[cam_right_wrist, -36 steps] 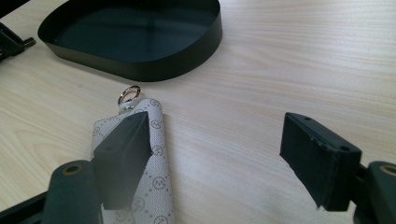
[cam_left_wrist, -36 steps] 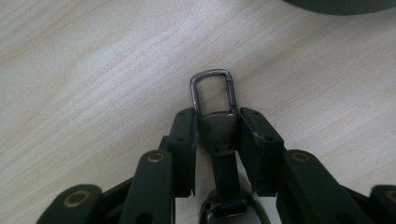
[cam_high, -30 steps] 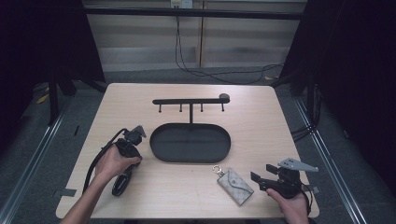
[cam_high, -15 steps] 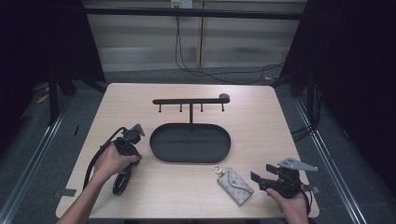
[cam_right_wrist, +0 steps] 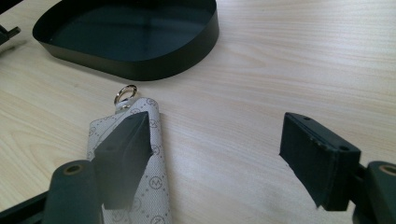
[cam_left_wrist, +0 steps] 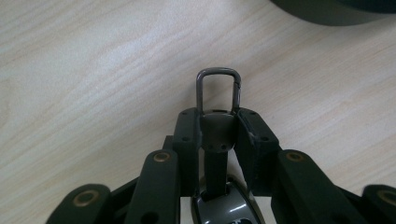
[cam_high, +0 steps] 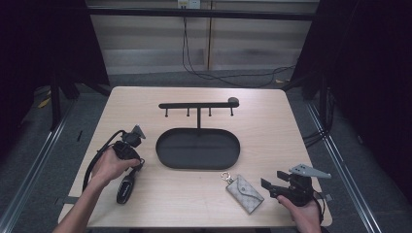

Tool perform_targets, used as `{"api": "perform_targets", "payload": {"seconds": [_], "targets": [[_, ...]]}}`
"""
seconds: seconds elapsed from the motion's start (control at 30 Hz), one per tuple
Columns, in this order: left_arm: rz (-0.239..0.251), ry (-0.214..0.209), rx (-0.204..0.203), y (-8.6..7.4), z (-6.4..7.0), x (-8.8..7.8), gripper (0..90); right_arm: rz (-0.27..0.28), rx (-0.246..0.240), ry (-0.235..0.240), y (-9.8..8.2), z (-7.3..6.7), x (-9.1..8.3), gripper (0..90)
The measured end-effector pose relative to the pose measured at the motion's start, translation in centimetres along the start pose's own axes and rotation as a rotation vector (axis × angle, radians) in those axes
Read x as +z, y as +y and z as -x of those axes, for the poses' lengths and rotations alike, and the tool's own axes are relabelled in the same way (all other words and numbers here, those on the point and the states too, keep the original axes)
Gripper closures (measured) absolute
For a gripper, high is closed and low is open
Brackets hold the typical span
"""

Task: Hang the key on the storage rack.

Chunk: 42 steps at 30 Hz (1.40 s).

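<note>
Claws first: your left claw (cam_left_wrist: 217, 135) is pinched tight on a dark key fob (cam_left_wrist: 218, 140), the pads pressing its narrow neck from both sides, with the fob's metal clip loop (cam_left_wrist: 218, 88) poking out past the tips over the bare wood of the table (cam_left_wrist: 93, 70). From the high view, that left claw (cam_high: 127, 145) sits just left of the black oval tray (cam_high: 198, 148), your hand wrapped over it, and the fob's rounded body (cam_high: 125, 188) lies on the table nearer you. Your right claw (cam_right_wrist: 219, 149) is spread wide and grips nothing; one pad hangs over the grey patterned key pouch (cam_right_wrist: 140, 186), the other is well clear of it. That pouch (cam_high: 244, 192) lies just in front of the tray, its ring (cam_high: 226, 176) pointing toward the tray, with your right claw (cam_high: 272, 187) just beside it.
</note>
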<state>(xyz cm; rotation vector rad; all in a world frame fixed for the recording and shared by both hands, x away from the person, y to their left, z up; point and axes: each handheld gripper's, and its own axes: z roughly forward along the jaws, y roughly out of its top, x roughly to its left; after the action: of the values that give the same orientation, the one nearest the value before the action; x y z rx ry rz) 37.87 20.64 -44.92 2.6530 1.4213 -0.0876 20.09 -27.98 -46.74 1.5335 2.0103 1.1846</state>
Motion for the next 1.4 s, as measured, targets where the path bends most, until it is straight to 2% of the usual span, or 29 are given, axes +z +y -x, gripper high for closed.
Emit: {"api": "perform_targets", "payload": {"seconds": [0.23, 0.27, 0.37, 0.47, 0.6, 0.67, 0.9, 1.07, 1.4], "targets": [[0.027, -0.015, 0.007, -0.1, 0.1, -0.9, 70.7, -0.001, 0.0, -0.004, 0.0, 0.0, 0.0, 24.6], [0.049, -0.016, 0.024, -0.2, 0.1, -1.5, 70.7, 0.0, 0.001, -0.006, 0.0, 0.0, 0.0, 24.6], [0.047, -0.026, 0.037, -0.2, 0.1, -1.8, 70.7, -0.002, 0.0, -0.006, 0.0, 0.0, 0.0, 24.6], [0.055, -0.036, 0.03, -0.3, -0.2, -2.1, 70.7, 0.0, 0.001, -0.005, 0.0, 0.0, 0.0, 24.6], [0.084, -0.026, -0.017, -0.6, -0.7, -2.8, 70.7, 0.001, 0.001, -0.004, 0.0, 0.0, 0.0, 24.4], [0.09, -0.033, -0.018, -0.7, -1.0, -3.2, 70.8, 0.002, -0.001, -0.001, 0.0, 0.0, 0.0, 24.2], [0.1, -0.028, 0.022, -0.9, -0.9, -4.8, 70.8, 0.004, -0.003, 0.003, 0.0, 0.0, 0.0, 23.9], [0.14, -0.027, 0.022, -1.0, -0.5, -5.9, 70.7, 0.004, 0.001, 0.004, 0.0, 0.0, 0.0, 23.7], [0.174, -0.013, 0.043, -1.5, -0.2, -8.0, 70.7, 0.002, 0.006, 0.0, 0.0, 0.1, 0.0, 23.6]]}}
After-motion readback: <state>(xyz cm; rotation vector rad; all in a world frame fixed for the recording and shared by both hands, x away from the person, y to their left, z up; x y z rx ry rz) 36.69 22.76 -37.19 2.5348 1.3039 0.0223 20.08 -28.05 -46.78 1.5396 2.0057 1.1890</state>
